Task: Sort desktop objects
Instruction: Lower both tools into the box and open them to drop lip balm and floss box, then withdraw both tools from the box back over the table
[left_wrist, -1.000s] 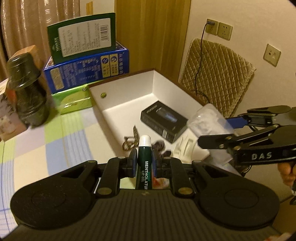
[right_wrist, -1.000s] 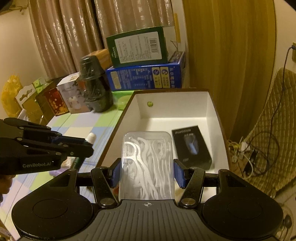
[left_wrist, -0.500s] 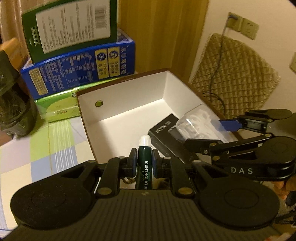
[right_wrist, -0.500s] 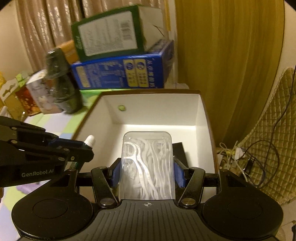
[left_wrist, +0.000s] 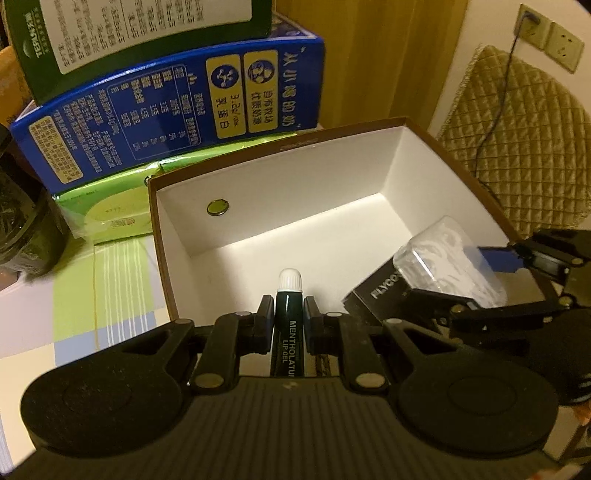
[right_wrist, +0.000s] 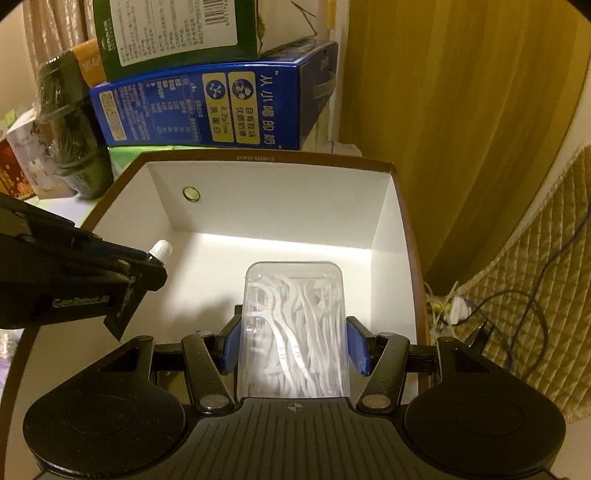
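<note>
Both claws are moving in over box (left_wrist: 458, 147) now: left (left_wrist: 290, 317) clamping lip gel (left_wrist: 290, 299), right (right_wrist: 293, 339) clamping floss picks (right_wrist: 295, 325). Should be lowering b4 letting go.

I bring both hands forward and down, so the open brown cardboard box with white inside (left_wrist: 280, 177) now fills each view. My left gripper (left_wrist: 290, 314) carries the dark green lip gel tube (left_wrist: 290, 306) from above the checked tablecloth to over the box floor. My right gripper (right_wrist: 293, 332) brings the clear plastic case of white floss picks (right_wrist: 295, 325) down over the black carton (left_wrist: 380, 295).
</note>
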